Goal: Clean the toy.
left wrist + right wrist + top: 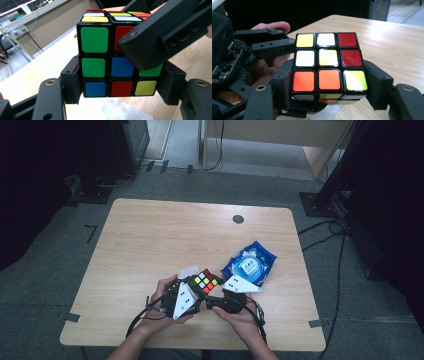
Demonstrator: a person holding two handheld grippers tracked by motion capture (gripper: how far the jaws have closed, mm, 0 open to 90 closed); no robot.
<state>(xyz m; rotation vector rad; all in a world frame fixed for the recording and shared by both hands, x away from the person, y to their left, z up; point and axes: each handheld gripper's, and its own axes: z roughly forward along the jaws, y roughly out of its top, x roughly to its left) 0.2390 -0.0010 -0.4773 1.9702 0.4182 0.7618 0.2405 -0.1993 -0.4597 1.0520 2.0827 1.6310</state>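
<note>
Between both grippers, above the worktop point(150, 235), we are pinching the cube point(205, 281): left gripper point(120, 87) fingers clamping one layer, right gripper point(329, 87) fingers another, crosswise.

Dim, dark surroundings — sharp close-ups, mild glare

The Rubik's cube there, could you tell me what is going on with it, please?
A person holds a Rubik's cube just above the near edge of the wooden table, gripped from both sides: the left gripper clamps its bottom layer, and the right gripper clamps another layer. The cube is scrambled. A blue packet lies just behind the right gripper, and a white tissue lies under the cube.
</note>
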